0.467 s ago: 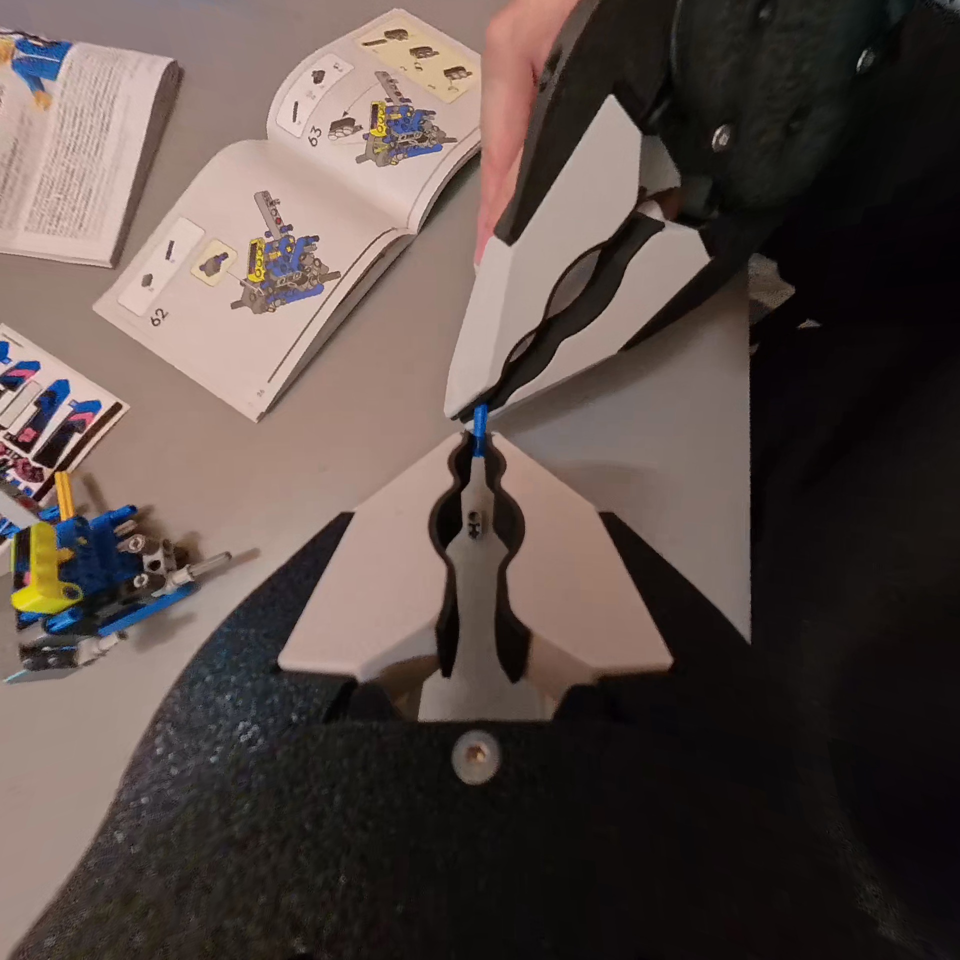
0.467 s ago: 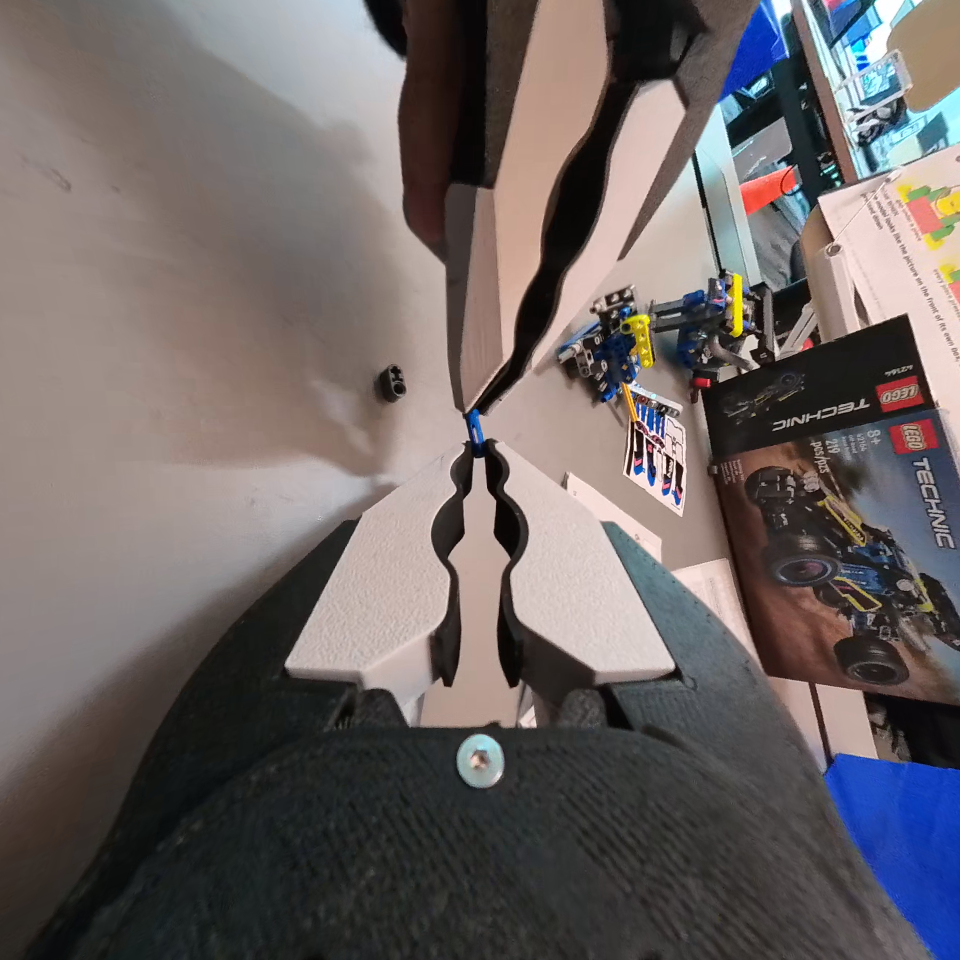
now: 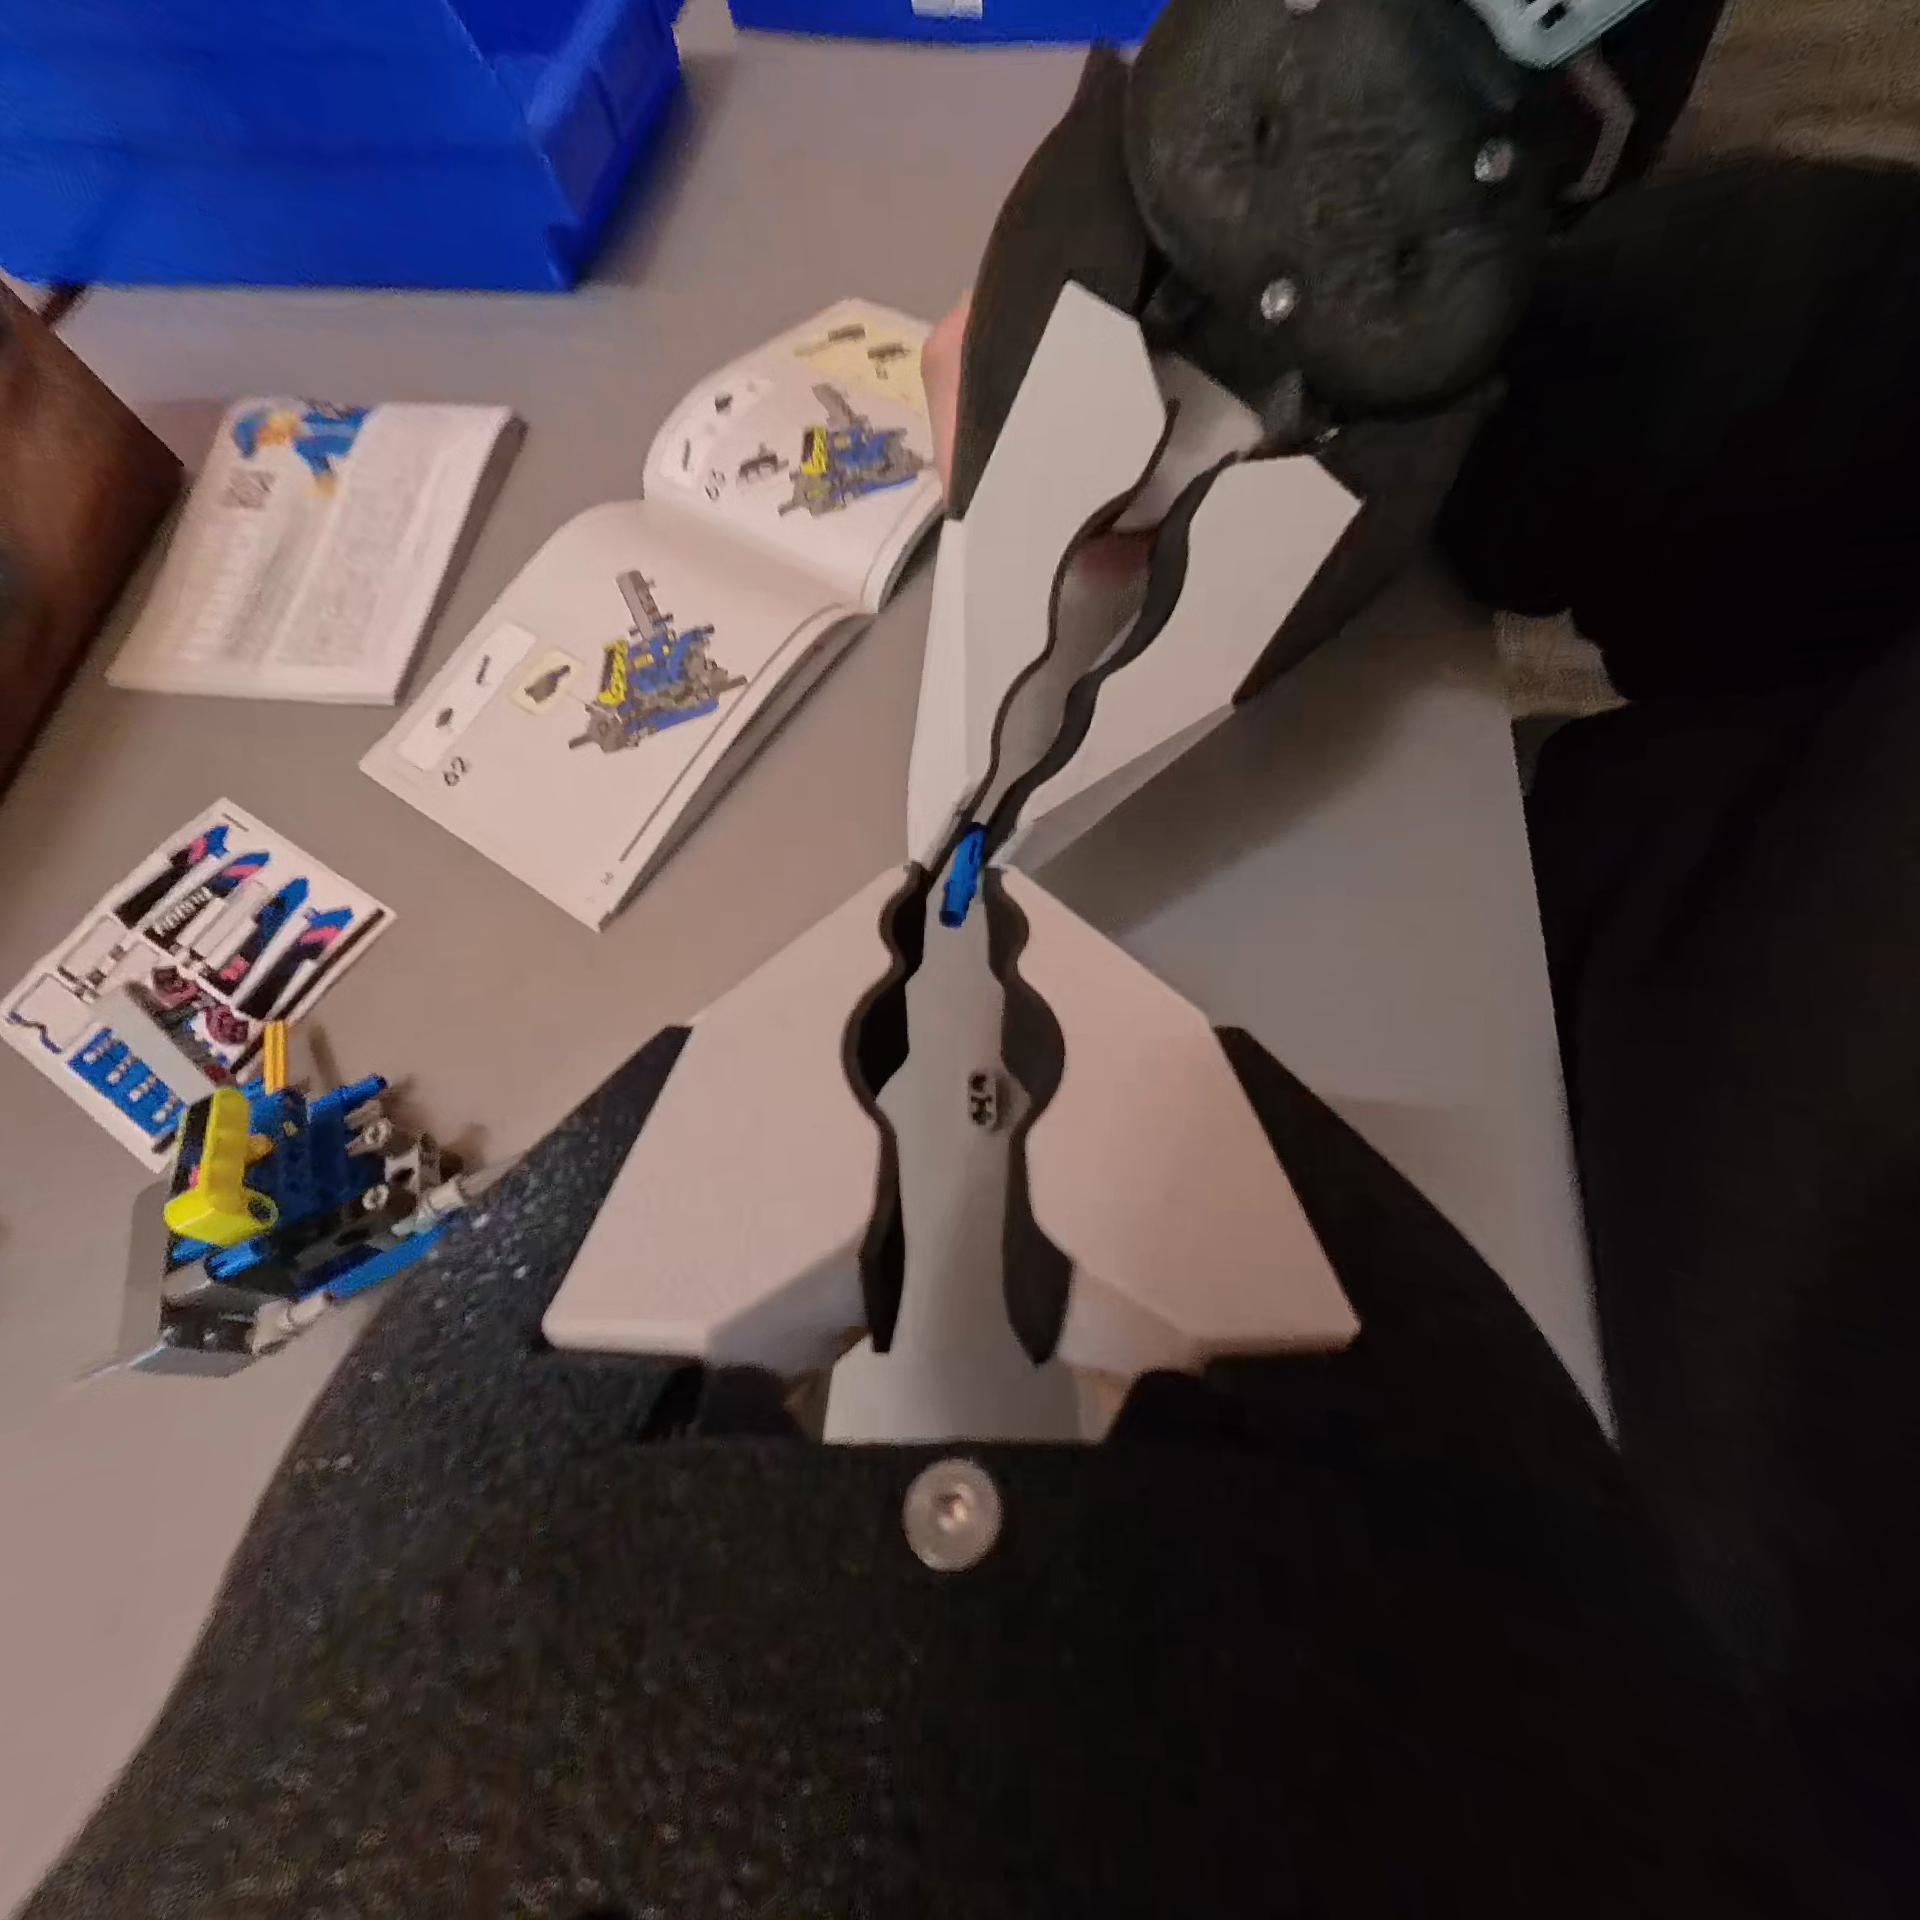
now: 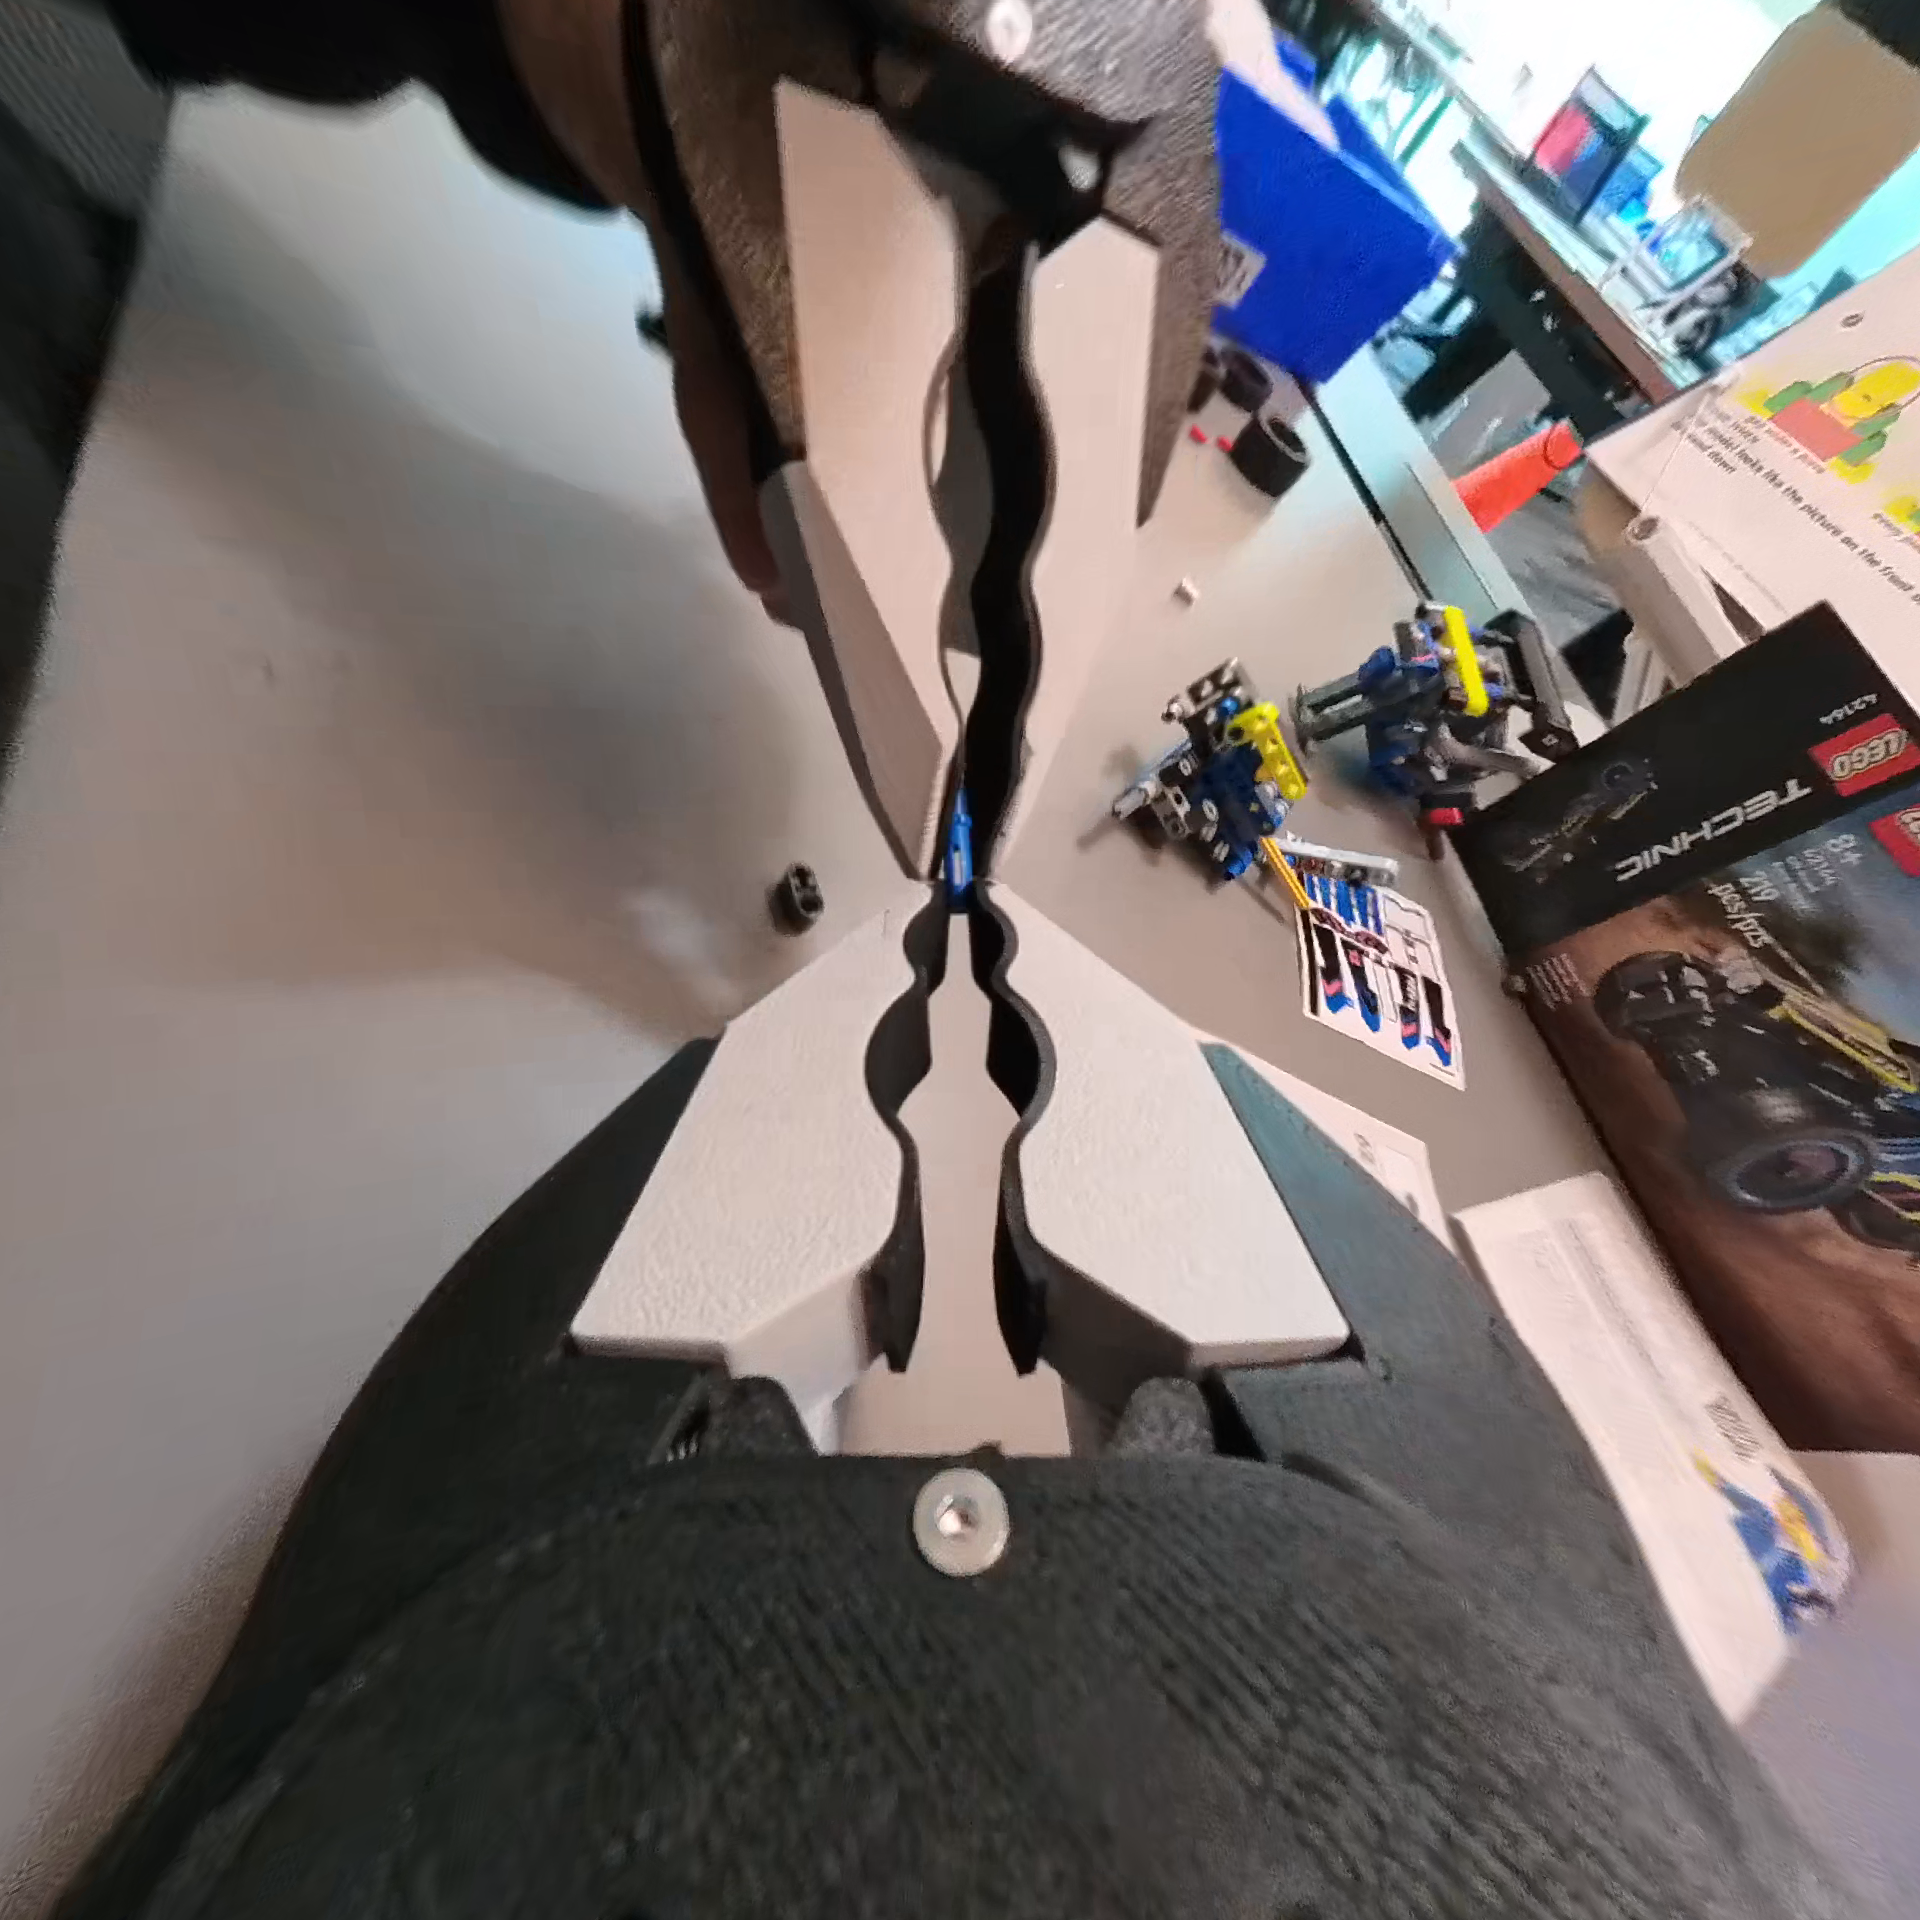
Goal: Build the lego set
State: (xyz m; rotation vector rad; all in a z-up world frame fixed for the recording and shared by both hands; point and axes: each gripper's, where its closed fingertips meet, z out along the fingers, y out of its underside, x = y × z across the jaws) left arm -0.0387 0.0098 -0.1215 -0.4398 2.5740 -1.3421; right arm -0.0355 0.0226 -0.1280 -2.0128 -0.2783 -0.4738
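Matt grey bench (image 3: 468,987); glossy paper instruction booklet (image 3: 644,665); shiny blue plastic pin (image 3: 961,876); claw fingers (image 3: 727,1174) matt white, rough-grained black housing.

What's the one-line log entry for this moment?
stage: pin handover mid-air | right gripper: shut on blue pin | left gripper: jaws slightly parted around pin | black connector: loose on table | partial model: untouched

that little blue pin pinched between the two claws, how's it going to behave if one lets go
The blue pin looks stiff and very light, so one claw could probably hold it. It is small and smooth, gripped only at the tips of the left claw and right claw, so it may pivot or slip. Being round, it would likely roll if dropped.
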